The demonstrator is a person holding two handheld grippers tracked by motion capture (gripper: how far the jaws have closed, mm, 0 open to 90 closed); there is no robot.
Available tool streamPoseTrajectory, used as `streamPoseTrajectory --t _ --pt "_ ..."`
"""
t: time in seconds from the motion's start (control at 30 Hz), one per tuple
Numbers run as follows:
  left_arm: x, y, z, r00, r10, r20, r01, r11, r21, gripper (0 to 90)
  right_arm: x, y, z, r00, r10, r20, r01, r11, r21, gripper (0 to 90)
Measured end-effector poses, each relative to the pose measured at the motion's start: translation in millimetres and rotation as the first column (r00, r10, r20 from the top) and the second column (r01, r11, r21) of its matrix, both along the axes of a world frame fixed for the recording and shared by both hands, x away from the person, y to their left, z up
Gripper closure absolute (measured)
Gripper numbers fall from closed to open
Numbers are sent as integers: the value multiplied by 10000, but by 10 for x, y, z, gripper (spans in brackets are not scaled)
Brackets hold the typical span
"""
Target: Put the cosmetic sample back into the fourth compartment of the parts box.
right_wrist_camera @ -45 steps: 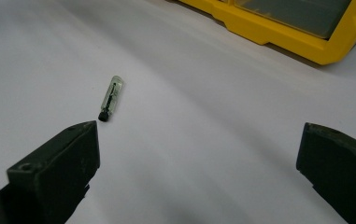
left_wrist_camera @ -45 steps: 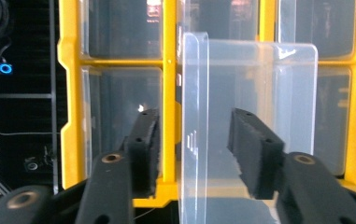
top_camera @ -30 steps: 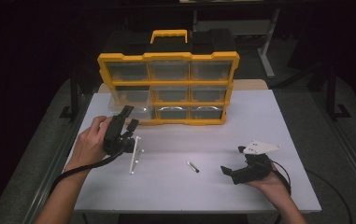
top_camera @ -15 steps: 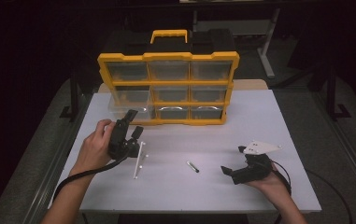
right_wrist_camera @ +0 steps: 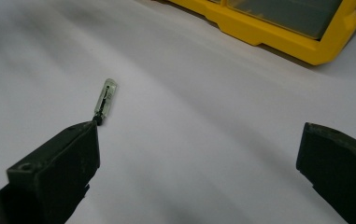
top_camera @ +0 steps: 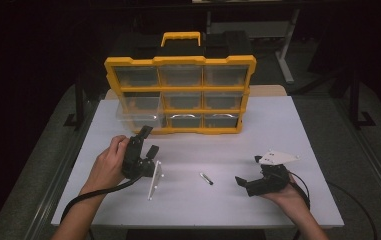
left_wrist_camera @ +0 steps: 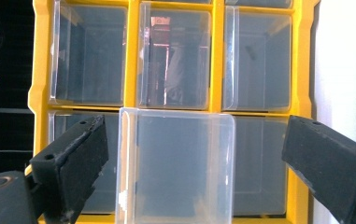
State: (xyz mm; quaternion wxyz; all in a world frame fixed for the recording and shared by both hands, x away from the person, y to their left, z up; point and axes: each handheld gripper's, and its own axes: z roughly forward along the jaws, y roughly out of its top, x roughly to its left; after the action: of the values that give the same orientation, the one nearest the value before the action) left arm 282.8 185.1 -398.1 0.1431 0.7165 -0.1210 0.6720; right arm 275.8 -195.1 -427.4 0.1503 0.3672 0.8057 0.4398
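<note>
Jaws on left gripper [top_camera: 145,142] have just opened wide, nothing clamped; pulled-out clear drawer [top_camera: 137,112] sits in yellow organizer [top_camera: 178,90]. Left gripper view: drawer [left_wrist_camera: 175,163] between pads, untouched. Right gripper [right_wrist_camera: 199,168] wide, small capsule [right_wrist_camera: 105,97] near organizer.

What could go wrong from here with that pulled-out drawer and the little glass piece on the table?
The clear drawer juts from the yellow organizer right by the left gripper, whose jaws have just been opening with nothing gripped; a nudge might drag it out. The small glass tube lies loose near the open right gripper and may roll or crack if pinched hard.
</note>
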Motion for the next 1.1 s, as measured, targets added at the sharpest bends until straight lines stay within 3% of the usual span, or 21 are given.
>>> streamPoseTrajectory --t 0.3,0.77,1.1 --pt "-31 -20 -150 9999 44 -126 -44 10000 -55 22 -13 57 -48 9999 121 -4 -121 9996 -256 0" --pt "-98 -27 -371 9993 -34 -365 28 9999 -160 0 -21 53 -73 9996 246 117 -244 9996 -116 0" --pt "-115 41 -615 9965 15 -840 -40 9995 -306 0 -19 45 -93 9997 221 129 -219 9996 -160 0"
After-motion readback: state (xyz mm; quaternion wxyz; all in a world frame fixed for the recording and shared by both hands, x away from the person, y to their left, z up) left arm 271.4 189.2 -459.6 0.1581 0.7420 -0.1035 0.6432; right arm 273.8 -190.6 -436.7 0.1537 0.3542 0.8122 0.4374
